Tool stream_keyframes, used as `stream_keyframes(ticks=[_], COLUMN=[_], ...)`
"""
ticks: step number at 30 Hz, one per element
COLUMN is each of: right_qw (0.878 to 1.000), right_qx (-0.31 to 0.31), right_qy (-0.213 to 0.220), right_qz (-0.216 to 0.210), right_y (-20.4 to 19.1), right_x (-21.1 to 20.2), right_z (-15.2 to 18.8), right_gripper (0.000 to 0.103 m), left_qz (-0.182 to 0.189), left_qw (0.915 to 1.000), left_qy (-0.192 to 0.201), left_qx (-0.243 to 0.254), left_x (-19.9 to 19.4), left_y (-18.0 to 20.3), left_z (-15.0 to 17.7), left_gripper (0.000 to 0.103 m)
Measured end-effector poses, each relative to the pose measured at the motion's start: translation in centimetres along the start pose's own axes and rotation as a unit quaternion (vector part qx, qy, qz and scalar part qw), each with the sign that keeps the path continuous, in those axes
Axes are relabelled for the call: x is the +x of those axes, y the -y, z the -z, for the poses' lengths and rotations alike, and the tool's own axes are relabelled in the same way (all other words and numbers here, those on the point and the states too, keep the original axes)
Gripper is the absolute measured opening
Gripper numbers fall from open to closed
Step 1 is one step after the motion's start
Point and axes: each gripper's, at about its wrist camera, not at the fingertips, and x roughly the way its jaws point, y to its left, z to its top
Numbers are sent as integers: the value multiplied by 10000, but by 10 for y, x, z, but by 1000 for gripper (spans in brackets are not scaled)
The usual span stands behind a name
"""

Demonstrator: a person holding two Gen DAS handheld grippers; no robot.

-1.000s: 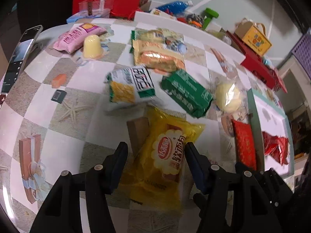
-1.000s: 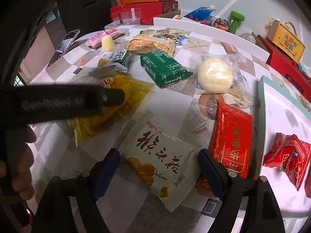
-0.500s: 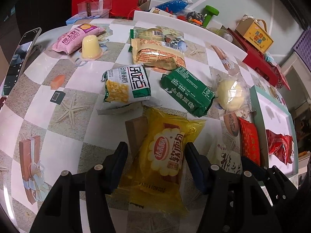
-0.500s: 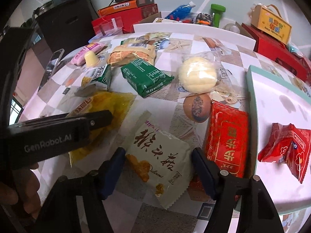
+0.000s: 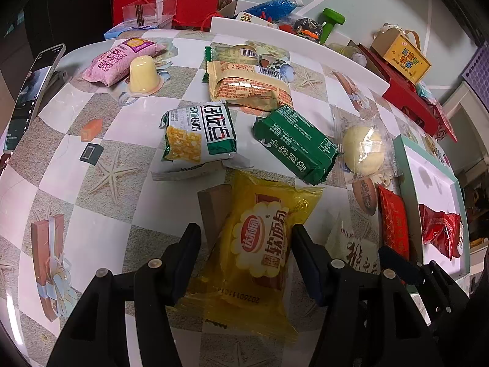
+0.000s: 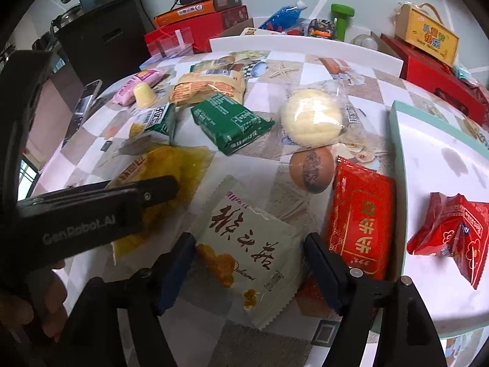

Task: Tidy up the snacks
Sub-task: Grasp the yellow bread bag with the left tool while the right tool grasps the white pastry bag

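My left gripper point(image 5: 246, 252) is open, its fingers on either side of a yellow cake packet point(image 5: 262, 241) that lies on the table. My right gripper point(image 6: 249, 260) is open, straddling a white snack packet point(image 6: 247, 253) with black script. A red packet point(image 6: 359, 218) lies just right of it, against the edge of a teal-rimmed white tray point(image 6: 397, 153). The tray holds a red wrapped snack point(image 6: 449, 229). The left gripper's body point(image 6: 91, 214) shows in the right wrist view, over the yellow packet point(image 6: 180, 165).
Farther back lie a green packet point(image 5: 295, 143), a corn snack packet point(image 5: 198, 136), a wrapped bun point(image 5: 362, 148), a brown egg point(image 6: 311, 169), a beige packet point(image 5: 247, 84), a pink packet point(image 5: 122, 59) and a jelly cup point(image 5: 142, 72). A phone point(image 5: 29, 91) lies left. Boxes crowd the far edge.
Both grippers have drawn closer to the table and their packets. The right gripper has shifted so the white packet sits more squarely between its fingers. No packet has moved.
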Motion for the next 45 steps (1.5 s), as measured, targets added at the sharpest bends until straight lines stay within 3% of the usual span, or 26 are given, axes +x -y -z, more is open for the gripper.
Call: stream_keyframes(ticks=[13,27,30,32,33,35,38,45], right_qw=[9979,9968,9977,9983,9987,9993,9997,9987], right_qx=[-243,-774,-663,-559,-501,-360,-225,118], right_qy=[-264,-37,-51,-23,-1,23,76,460], right_qz=[-546,192,153,184,132,67,-17,-199], right_y=[-5,-12,-7,-5,-3,1,5,15], right_x=[-5,4,8,6,5,2,-2,-23], right_z=[12,7,5,4,3,2,1,-4], right_gripper=[87,86,81,65,63,62,58,57], left_qz=[-28,-54,-51,-66,-78,-81,31,72], left_qw=[10000,10000,10000,10000,10000,10000,10000,9996], left_qy=[0,-12,-12,-11,-10,-4,49,200], left_qx=[-49,-31,-43,-34,-21,6,65,187], left_x=[-1,0,0,0,0,-1,-4,-13], left_y=[-3,-2,-2,-1,0,1,5,10], left_z=[1,1,2,2,2,2,2,0], left_gripper=[63,63,63,63,63,61,44,41])
